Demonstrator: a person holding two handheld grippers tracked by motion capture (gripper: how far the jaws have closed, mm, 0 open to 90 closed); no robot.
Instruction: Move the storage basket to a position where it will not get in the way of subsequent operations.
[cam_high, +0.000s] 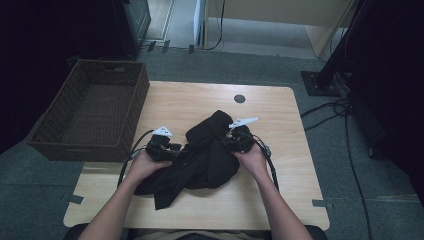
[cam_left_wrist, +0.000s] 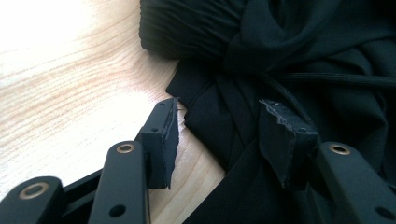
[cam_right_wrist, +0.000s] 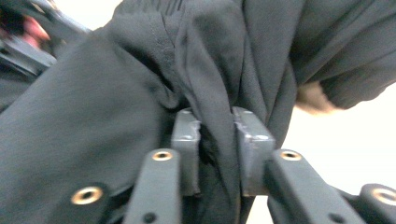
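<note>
- High view shows the black garment (cam_high: 200, 157) bunched in a heap at the middle of the wooden counter (cam_high: 280, 200), between the two hands; its dark folds merge, so seams and shape are hard to read there.
- Left gripper (cam_high: 167, 148) and right gripper (cam_high: 235, 140) press into the heap from either side, and the cloth hides their jaws in this view.
- Left gripper view gives what the high view cannot: the jaws stand apart, one over bare wood at the garment's edge, the other lying against the cloth, with a flap of fabric (cam_left_wrist: 219, 121) between them and neither pad squeezing it. A ribbed cuff or hem (cam_left_wrist: 187, 28) and a black cord (cam_left_wrist: 327, 78) cross the folds.
- Right gripper view is blurred; a bunched fold (cam_right_wrist: 215, 135) runs up between the jaws, which sit close on either side of it. Whether the pads press on it I cannot tell.
- Both forearms come in from the counter's near edge, angled inward, hands wrapped round the grippers.
- A woven basket (cam_high: 50, 135) stands at the counter's left edge, partly overhanging it.
</note>
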